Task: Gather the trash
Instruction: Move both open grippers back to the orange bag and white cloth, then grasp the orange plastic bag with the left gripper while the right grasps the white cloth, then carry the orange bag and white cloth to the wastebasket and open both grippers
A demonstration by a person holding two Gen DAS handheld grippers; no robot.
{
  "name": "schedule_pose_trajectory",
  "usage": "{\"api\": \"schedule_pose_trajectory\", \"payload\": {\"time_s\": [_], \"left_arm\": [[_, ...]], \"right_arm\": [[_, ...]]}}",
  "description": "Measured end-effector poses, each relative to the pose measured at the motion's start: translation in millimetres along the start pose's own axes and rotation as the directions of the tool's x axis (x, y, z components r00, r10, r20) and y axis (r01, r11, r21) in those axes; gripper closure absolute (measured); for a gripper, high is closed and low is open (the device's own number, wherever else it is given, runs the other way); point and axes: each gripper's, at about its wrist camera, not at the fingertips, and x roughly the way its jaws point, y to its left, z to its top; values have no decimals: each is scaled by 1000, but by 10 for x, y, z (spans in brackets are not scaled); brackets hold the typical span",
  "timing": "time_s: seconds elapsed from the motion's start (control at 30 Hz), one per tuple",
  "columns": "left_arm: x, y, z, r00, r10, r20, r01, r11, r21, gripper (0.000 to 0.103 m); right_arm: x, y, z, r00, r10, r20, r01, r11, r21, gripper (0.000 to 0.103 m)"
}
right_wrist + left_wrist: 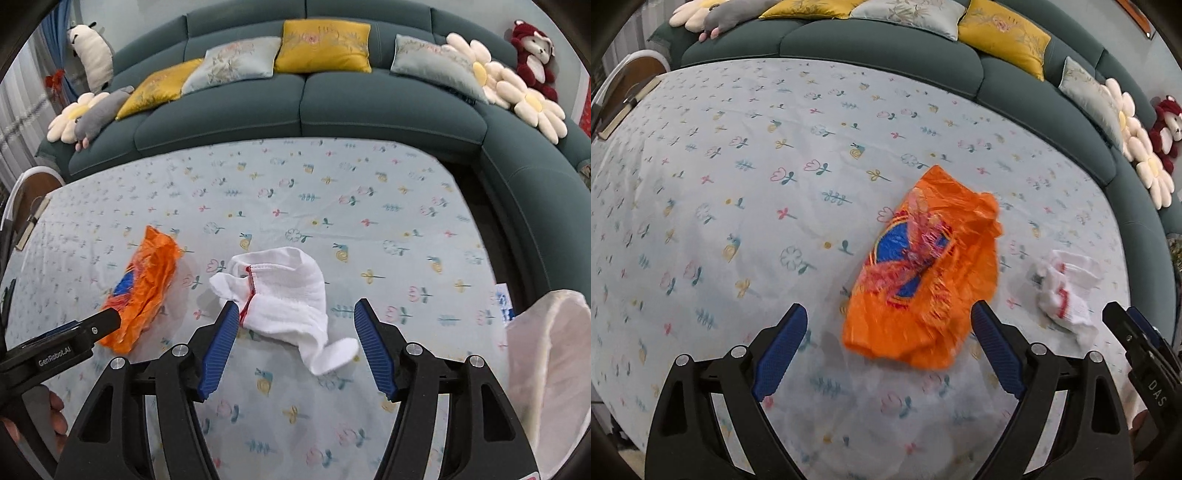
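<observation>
A crumpled orange plastic bag with a blue and red print lies on the flower-print tablecloth. My left gripper hangs open just above its near end, a blue pad on either side, not touching it. To the right lies a white knitted glove with a red hem. My right gripper stands open over it, the glove between the fingertips and the pads off it. In the right wrist view the orange bag is at the left, with a finger of the left gripper at its near edge.
A dark green corner sofa with yellow and pale blue cushions, flower pillows and plush toys wraps the table's far and right sides. A white bag's open mouth stands at the table's near right. A chair stands far left.
</observation>
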Motion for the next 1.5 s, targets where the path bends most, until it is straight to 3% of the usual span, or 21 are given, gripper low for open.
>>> {"api": "schedule_pose_trajectory", "payload": {"time_s": [0.13,0.23,0.3,0.47,0.53,0.63,0.7,0.8,1.2,1.5], "left_arm": [[213,52,48,999,3,-33,-3,1000,-14,18],[243,-1,50,1000,29,-11,-29,999,25,19],[245,-48,43,999,42,3,-42,998,55,27],[224,-183,35,1000,18,6,-18,994,105,61],[225,-221,42,1000,-1,-4,2,993,115,65],[194,-306,10,1000,-16,-7,17,991,131,72],[139,-351,-29,1000,-28,-7,29,990,135,73],[8,-439,-92,999,-48,2,47,988,147,74],[-689,-1064,-329,991,-113,69,97,973,209,74],[-1195,-1681,-639,977,-186,106,147,942,302,73]], "right_arm": [[202,39,21,1000,-9,-29,9,1000,-4,41],[342,52,3,998,-12,-59,12,1000,-5,41],[412,44,-18,997,-4,-77,5,1000,6,41],[491,-11,-100,996,27,-82,-22,998,56,45],[476,10,-113,996,36,-79,-32,998,52,52],[443,50,-119,995,48,-86,-45,998,33,72],[385,88,-116,995,42,-85,-41,999,15,85],[246,92,-133,997,37,-66,-38,999,-3,87],[-658,-430,-99,996,25,83,-31,997,64,87],[-1410,-1116,-272,978,-44,205,12,988,156,87]]}}
